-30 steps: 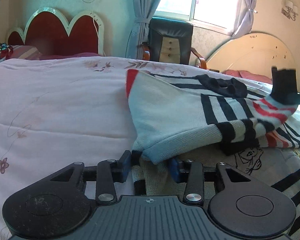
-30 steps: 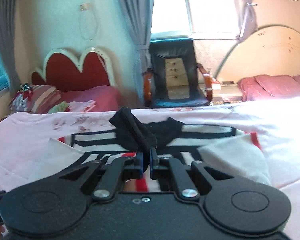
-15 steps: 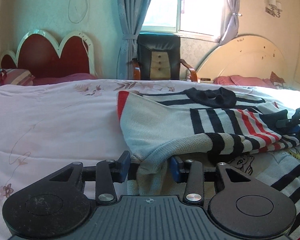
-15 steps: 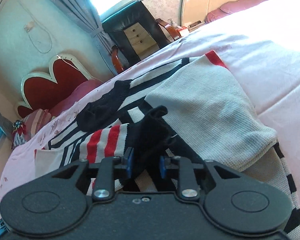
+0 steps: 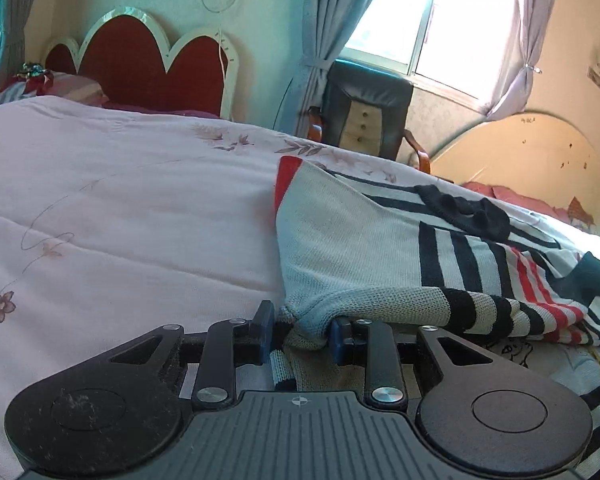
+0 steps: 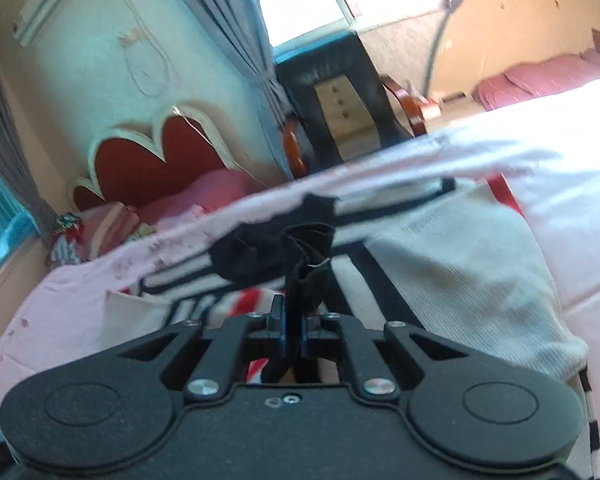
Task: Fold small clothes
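Note:
A small knit sweater point(image 5: 364, 236), pale grey with black and red stripes and a black collar, lies partly folded on the pink bedspread point(image 5: 120, 216). My left gripper point(image 5: 300, 330) stands open with a bunched grey fold of the sweater between its blue pads, down at the bed. In the right wrist view the sweater point(image 6: 452, 248) spreads ahead. My right gripper point(image 6: 294, 330) is shut on a black cuff point(image 6: 306, 256) of the sweater, which sticks up in front of the jaws above the striped part.
A red scalloped headboard point(image 5: 140, 60) and pillows stand at the far left. A black armchair point(image 5: 364, 108) sits under the window beyond the bed. A second bed with a beige arched headboard point(image 5: 532, 168) lies to the right. Bare bedspread lies left of the sweater.
My right gripper has closed tighter on the black cuff and tilted up, now nearer the collar. My left gripper has stayed low at the grey fold, its view tilting.

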`<state>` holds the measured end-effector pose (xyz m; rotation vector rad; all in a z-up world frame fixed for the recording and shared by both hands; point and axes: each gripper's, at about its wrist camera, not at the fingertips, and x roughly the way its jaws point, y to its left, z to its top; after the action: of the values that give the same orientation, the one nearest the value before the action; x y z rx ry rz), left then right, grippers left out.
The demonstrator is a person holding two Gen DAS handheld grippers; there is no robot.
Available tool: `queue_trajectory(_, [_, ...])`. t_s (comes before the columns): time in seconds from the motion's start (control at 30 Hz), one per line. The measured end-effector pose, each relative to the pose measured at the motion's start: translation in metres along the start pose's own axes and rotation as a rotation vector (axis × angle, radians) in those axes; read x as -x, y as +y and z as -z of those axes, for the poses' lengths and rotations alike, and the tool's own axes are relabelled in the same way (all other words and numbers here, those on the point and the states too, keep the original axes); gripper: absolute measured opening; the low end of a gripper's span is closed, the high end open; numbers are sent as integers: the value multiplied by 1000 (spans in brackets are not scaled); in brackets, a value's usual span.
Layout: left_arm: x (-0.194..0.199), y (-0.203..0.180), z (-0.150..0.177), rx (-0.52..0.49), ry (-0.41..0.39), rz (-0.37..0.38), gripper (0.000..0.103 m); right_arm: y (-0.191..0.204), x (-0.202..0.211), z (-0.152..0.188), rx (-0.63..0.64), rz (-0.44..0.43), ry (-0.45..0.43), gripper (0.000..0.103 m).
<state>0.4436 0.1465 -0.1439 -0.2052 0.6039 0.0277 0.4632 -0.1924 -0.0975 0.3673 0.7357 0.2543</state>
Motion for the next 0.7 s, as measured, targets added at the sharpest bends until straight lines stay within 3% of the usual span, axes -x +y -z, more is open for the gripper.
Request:
queue_trajectory(0.1, [2, -1, 4, -21, 26, 18, 34, -17, 1, 7, -50, -4, 21, 7])
queue_trajectory(0.17, [12, 6, 9, -6, 26, 36, 49, -22, 1, 9, -65, -4, 36, 15])
queue_trajectory(0.23, [31, 15, 12, 14, -7, 56, 50, -25, 5, 13, -81, 4, 30, 24])
queue_trajectory(0.33, [48, 11, 0, 14, -68, 84, 50, -34, 10, 11, -110, -10, 17, 22])
queue_trajectory(0.4, [41, -7, -15, -16, -85, 122, 53, -38, 8, 8, -118, -20, 20, 15])
queue_trajectory(0.47, [20, -27, -23, -45, -53, 140, 60, -39, 5, 7, -117, -21, 24, 7])
queue_trajectory(0.57, [-30, -46, -16, -103, 92, 101, 60, -37, 4, 11, -86, 37, 46, 7])
queue_trajectory(0.63, [-32, -56, -19, -189, 85, 84, 60, -38, 2, 14, -60, 72, 73, 6])
queue_trajectory(0.67, [-28, -55, -27, -173, 74, 111, 60, -37, 4, 13, -56, 74, 68, 17])
queue_trajectory(0.7, [-23, -52, -35, -153, 34, 134, 60, -35, 11, 10, -41, 89, 40, 19])
